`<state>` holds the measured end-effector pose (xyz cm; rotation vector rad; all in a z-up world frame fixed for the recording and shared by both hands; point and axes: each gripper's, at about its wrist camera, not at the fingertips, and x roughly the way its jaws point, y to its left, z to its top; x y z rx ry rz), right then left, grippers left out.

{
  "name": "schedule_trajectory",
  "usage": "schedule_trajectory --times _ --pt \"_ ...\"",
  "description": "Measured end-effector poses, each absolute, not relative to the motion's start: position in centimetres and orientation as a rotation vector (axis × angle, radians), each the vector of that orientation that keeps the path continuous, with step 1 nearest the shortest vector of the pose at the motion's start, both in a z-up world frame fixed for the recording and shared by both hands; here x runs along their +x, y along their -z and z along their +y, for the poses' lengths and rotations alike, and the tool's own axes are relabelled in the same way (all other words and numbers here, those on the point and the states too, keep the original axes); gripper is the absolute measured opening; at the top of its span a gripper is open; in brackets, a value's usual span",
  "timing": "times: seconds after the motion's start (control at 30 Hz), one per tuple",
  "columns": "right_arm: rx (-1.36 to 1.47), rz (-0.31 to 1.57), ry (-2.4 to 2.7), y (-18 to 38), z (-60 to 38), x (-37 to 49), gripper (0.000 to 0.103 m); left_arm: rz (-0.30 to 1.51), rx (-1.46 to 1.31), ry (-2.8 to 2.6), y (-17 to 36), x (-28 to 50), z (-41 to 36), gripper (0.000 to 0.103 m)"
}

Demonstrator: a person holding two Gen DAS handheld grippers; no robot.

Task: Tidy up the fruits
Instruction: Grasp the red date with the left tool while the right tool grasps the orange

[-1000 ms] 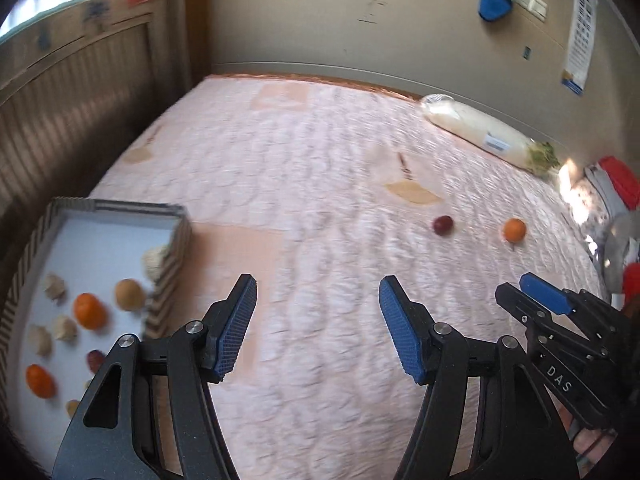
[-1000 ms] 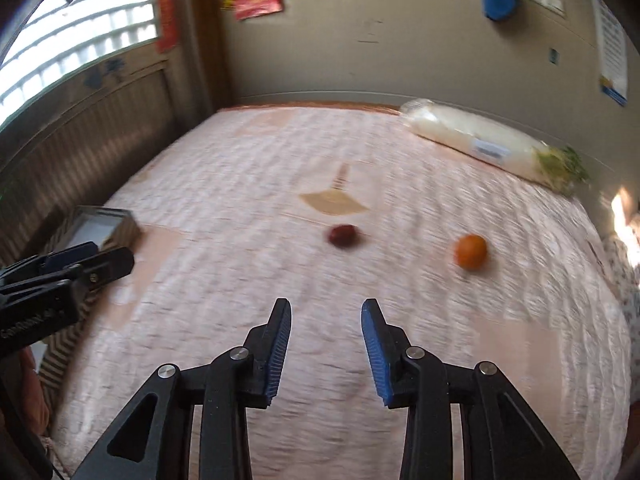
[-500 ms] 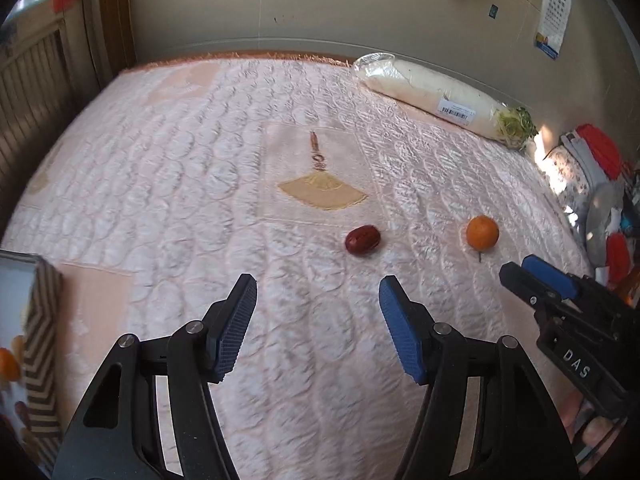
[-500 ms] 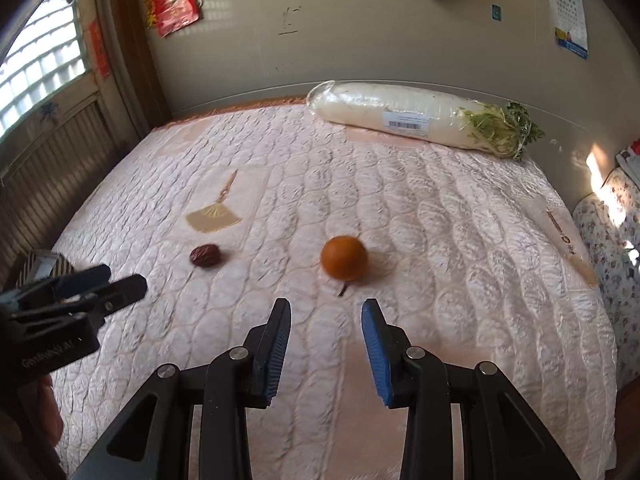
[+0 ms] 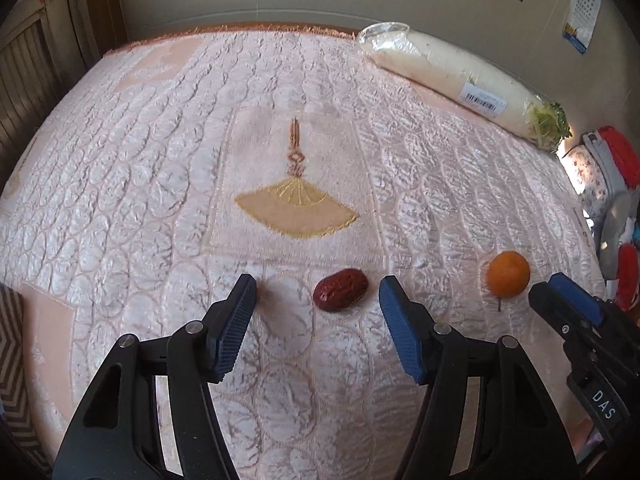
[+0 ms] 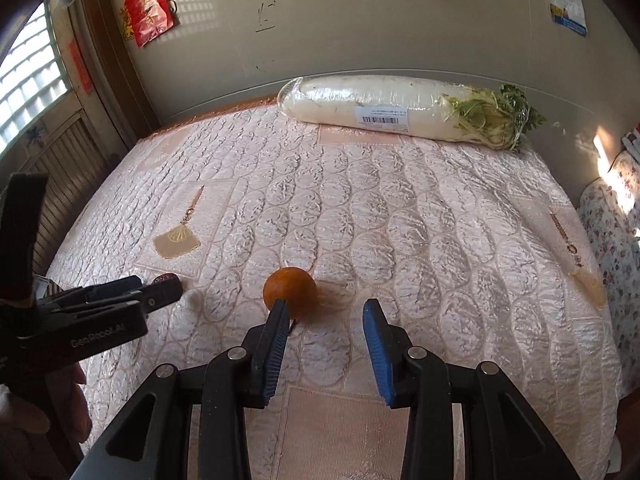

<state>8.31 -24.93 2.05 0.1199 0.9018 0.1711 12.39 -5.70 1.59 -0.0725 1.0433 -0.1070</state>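
Observation:
A dark red date (image 5: pixel 340 290) lies on the pink quilted bedspread (image 5: pixel 160 160), level with the tips of my left gripper (image 5: pixel 317 281), which stands open around it without touching. A small orange (image 5: pixel 508 274) rests to its right. In the right wrist view the orange (image 6: pixel 290 286) sits just beyond the left fingertip of my right gripper (image 6: pixel 325 304), off-centre to the left; the jaws are apart and hold nothing. The date (image 6: pixel 166 279) peeks out behind the left gripper's tip (image 6: pixel 160 292) there. The right gripper's blue tip (image 5: pixel 560 292) shows beside the orange in the left view.
A plastic-wrapped white radish (image 6: pixel 400 110) lies along the far wall side of the bed. The patterned edge of a box (image 5: pixel 10 340) shows at the far left. Cloth and red items (image 5: pixel 616 168) crowd the right edge of the bed.
Both grippers swept rightwards across the bed, away from the fruit box. The date now lies between the left fingertips, and the orange has come close to the right gripper's left finger.

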Motion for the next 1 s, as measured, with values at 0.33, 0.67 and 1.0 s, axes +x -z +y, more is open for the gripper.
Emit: schedule_trajectory --times 0.33,0.67,1.0 --pt "0.143 0.892 -0.187 -1.7 -23.9 8.9 0.038 1.032 -0.073 0.126 -1.8 12.0 -5.0 0.025" --pt "0.182 0.879 -0.227 -1.8 -22.6 9.5 0.042 0.994 -0.044 0.085 -2.5 10.2 -4.0 0.025" --pt "0.073 0.917 -0.162 -0.2 -20.5 10.6 0.031 0.943 -0.021 0.017 -3.5 8.3 -2.8 0.025"
